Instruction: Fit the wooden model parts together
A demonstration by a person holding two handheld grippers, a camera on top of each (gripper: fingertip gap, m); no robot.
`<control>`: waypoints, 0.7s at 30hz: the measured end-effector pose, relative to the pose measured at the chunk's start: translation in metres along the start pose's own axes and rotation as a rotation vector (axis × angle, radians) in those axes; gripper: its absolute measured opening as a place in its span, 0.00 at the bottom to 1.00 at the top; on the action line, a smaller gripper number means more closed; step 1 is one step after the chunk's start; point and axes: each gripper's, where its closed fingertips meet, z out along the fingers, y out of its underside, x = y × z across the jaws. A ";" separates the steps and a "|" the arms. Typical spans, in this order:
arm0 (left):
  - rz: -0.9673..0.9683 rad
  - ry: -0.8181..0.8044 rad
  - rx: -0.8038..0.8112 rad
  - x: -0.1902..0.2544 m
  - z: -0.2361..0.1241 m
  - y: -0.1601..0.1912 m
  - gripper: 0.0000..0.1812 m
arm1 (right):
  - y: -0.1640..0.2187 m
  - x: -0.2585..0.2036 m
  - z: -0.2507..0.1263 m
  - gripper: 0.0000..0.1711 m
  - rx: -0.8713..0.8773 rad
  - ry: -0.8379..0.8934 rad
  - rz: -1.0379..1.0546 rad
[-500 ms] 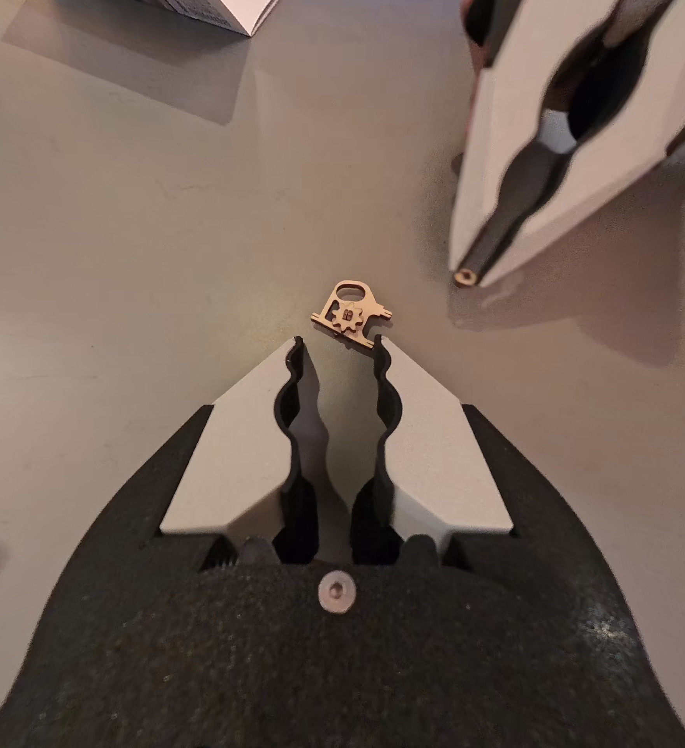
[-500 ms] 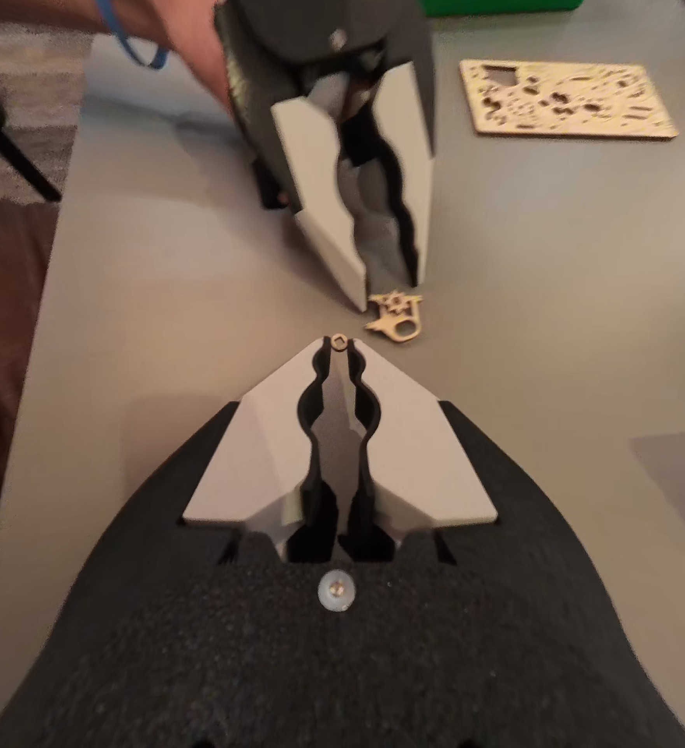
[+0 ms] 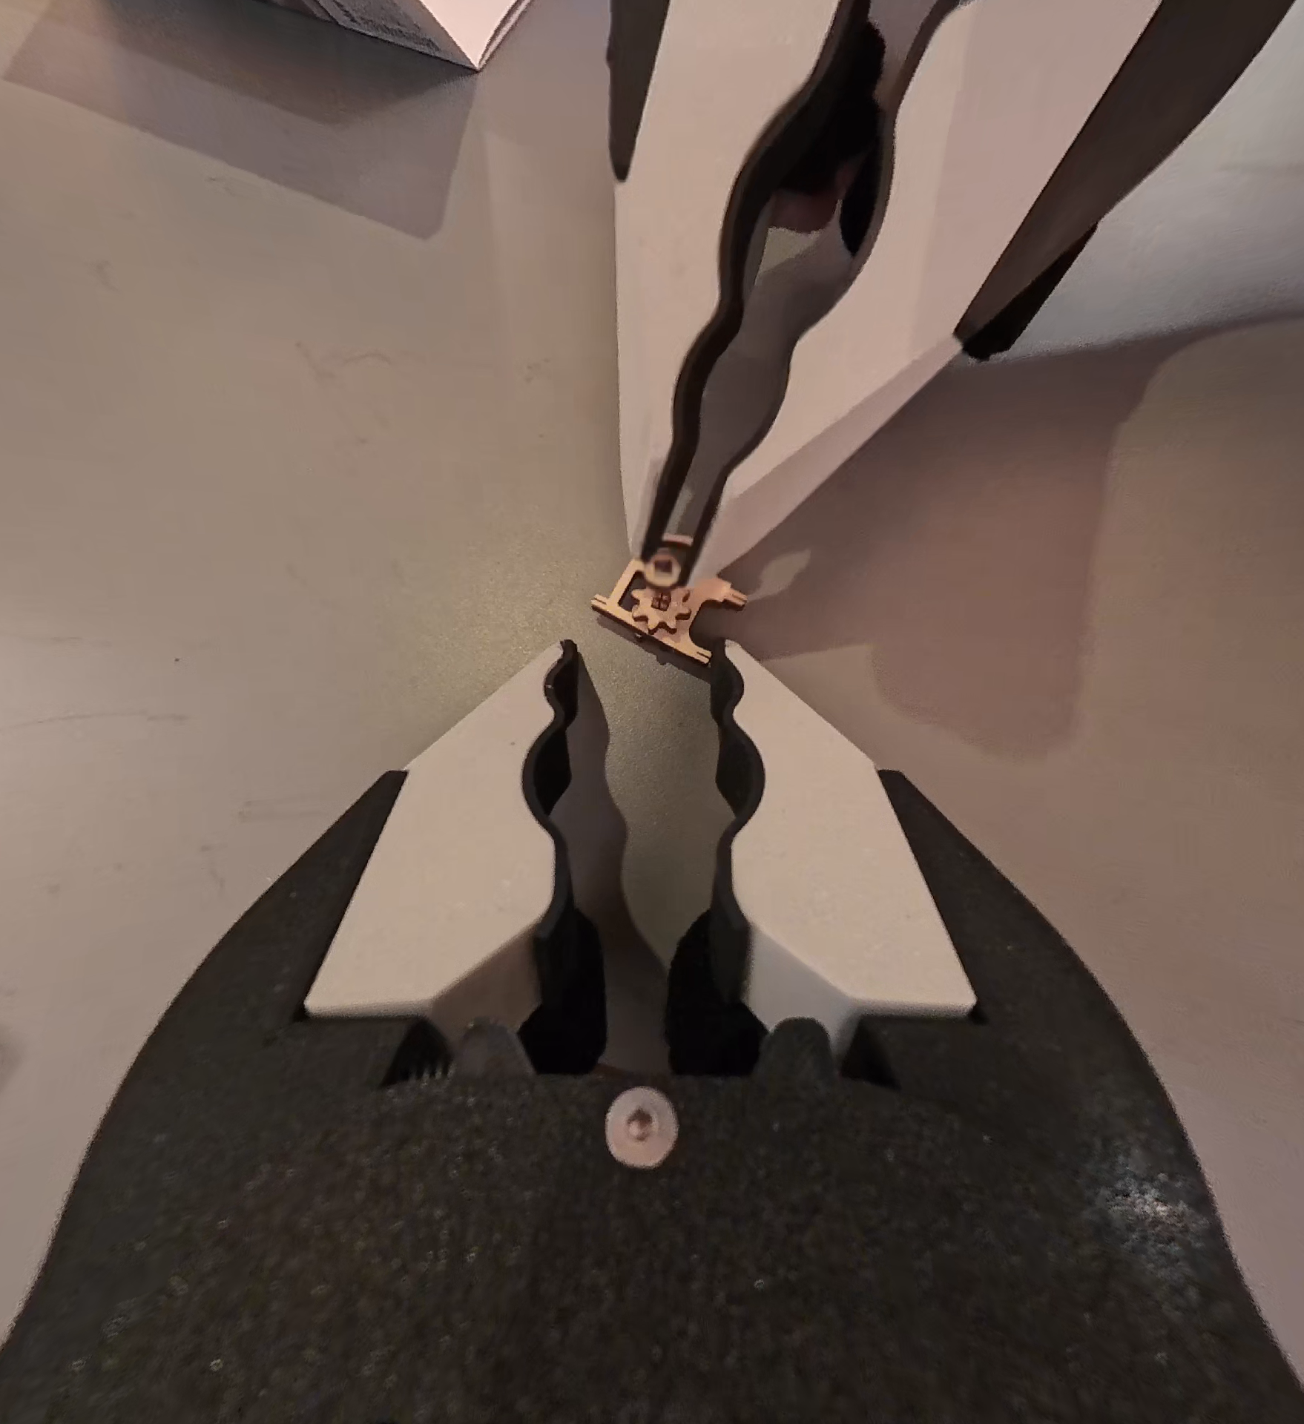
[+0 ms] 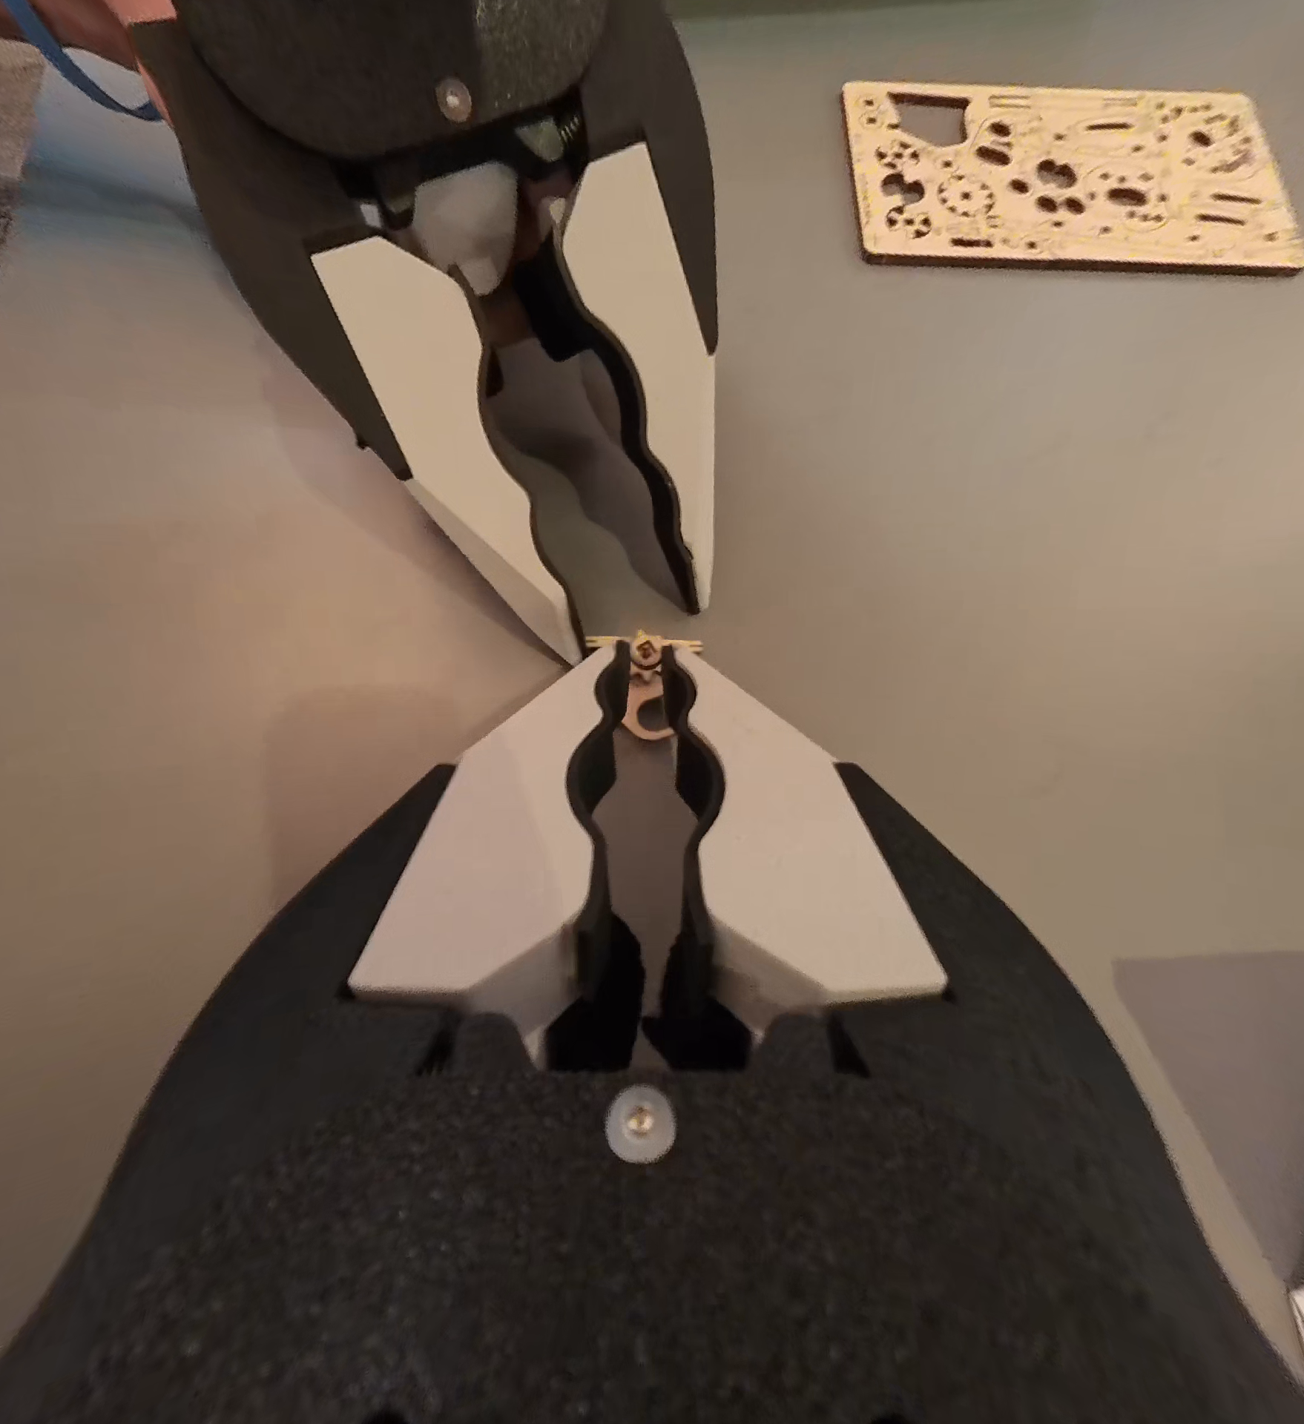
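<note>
On the grey table point(image 3: 210, 462) lies a small flat wooden model part point(image 3: 664, 609), a bracket-shaped piece with a loop at one end and a little gear point(image 3: 653, 612) seated on it. The right gripper point(image 3: 670, 545) comes down from the far side, its white fingers nearly together at the tips, pinched on a tiny wooden ring point(image 3: 666, 569) that sits right over the loop of the part. The left gripper point(image 3: 645, 655) rests low on the near side with its fingers apart, empty — its right tip just touches the part's near edge. In the right wrist view a laser-cut wooden sheet point(image 4: 1073, 181) full of punched-out holes lies well apart, far right. A white box corner point(image 3: 433, 23) shows at the far left.
</note>
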 end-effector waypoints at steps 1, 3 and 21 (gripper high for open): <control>0.000 0.000 0.000 0.000 0.000 0.000 0.18 | 0.001 -0.001 0.002 0.04 -0.010 -0.013 0.006; 0.002 -0.003 0.000 0.000 0.000 0.000 0.18 | 0.001 0.000 0.005 0.04 -0.010 -0.016 0.014; 0.010 -0.052 -0.003 0.006 0.000 0.001 0.05 | -0.004 -0.009 -0.001 0.04 -0.075 0.010 0.119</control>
